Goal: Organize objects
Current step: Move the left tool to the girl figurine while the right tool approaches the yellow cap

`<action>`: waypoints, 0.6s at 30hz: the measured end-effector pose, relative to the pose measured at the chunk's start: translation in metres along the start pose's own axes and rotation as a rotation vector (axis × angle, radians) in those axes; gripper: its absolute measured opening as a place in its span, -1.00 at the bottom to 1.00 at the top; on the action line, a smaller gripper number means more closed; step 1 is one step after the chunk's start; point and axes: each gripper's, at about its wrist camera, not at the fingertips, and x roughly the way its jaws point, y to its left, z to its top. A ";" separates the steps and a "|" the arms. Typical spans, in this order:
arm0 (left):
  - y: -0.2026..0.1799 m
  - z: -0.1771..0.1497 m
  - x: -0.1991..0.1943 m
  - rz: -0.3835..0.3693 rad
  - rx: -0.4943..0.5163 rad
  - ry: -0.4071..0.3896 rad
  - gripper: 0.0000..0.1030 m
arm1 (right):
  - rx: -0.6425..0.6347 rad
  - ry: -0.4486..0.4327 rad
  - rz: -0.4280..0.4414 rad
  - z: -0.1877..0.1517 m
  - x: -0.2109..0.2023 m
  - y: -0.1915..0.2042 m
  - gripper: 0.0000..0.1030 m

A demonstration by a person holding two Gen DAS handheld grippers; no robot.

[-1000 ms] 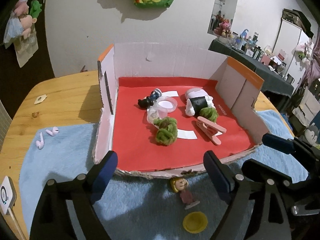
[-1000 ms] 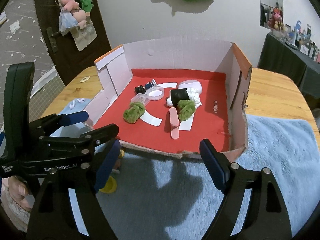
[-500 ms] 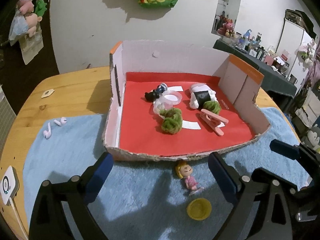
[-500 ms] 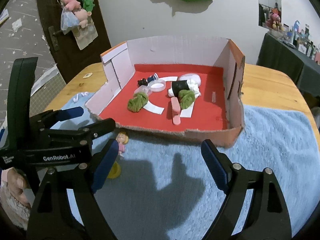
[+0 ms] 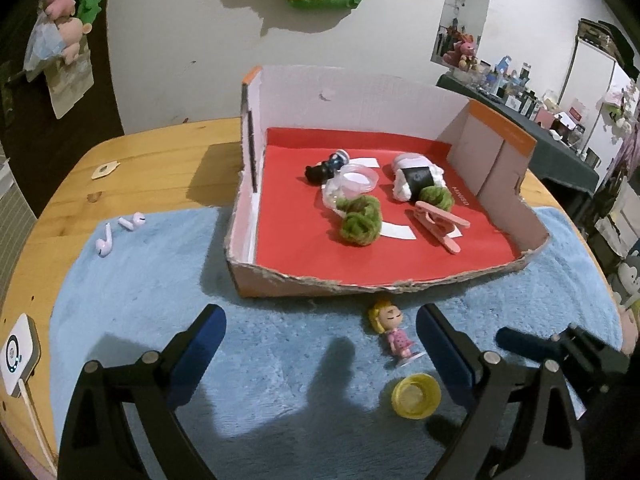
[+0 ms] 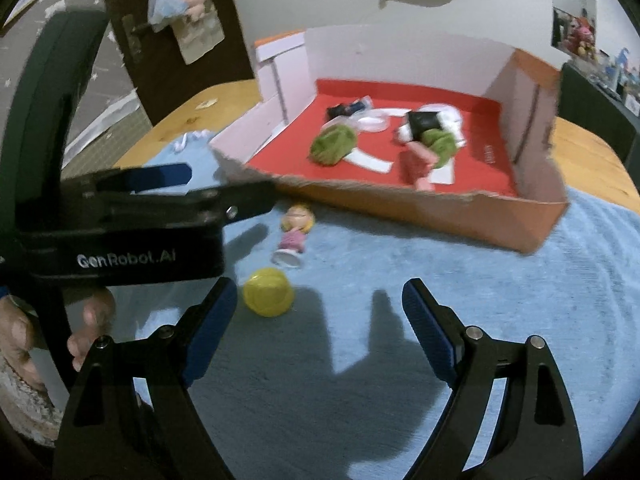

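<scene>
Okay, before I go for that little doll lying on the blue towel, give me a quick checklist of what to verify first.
1. Left gripper jaws open and empty; they have just been opening: ok.
2. Right gripper jaws open and empty: ok.
3. Doll unobstructed, lying on the blue towel just outside the box's front wall: ok.
4. Yellow cap lies close beside the doll, so it may get bumped: not ok.
5. Box has free red floor near the front for placing: ok.
6. The grippers stand close together near the doll: not ok.
</scene>
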 end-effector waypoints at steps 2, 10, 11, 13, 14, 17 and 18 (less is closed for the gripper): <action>0.002 0.000 0.001 0.003 -0.003 0.002 0.90 | -0.009 0.012 0.013 -0.001 0.007 0.006 0.64; -0.001 -0.004 0.009 -0.002 0.018 0.021 0.90 | -0.038 0.037 -0.053 -0.004 0.021 0.006 0.64; -0.002 -0.004 0.010 -0.006 0.021 0.023 0.90 | -0.029 0.036 -0.066 -0.004 0.021 0.000 0.64; -0.004 -0.005 0.011 -0.012 0.027 0.025 0.90 | -0.006 0.031 -0.098 -0.004 0.017 -0.012 0.64; -0.005 -0.005 0.012 -0.015 0.029 0.025 0.90 | 0.011 0.025 -0.130 -0.004 0.014 -0.021 0.64; -0.008 -0.006 0.013 -0.028 0.040 0.028 0.85 | 0.069 0.026 -0.176 -0.006 0.010 -0.047 0.65; -0.009 -0.007 0.014 -0.035 0.048 0.032 0.79 | 0.084 0.021 -0.181 -0.006 0.009 -0.054 0.64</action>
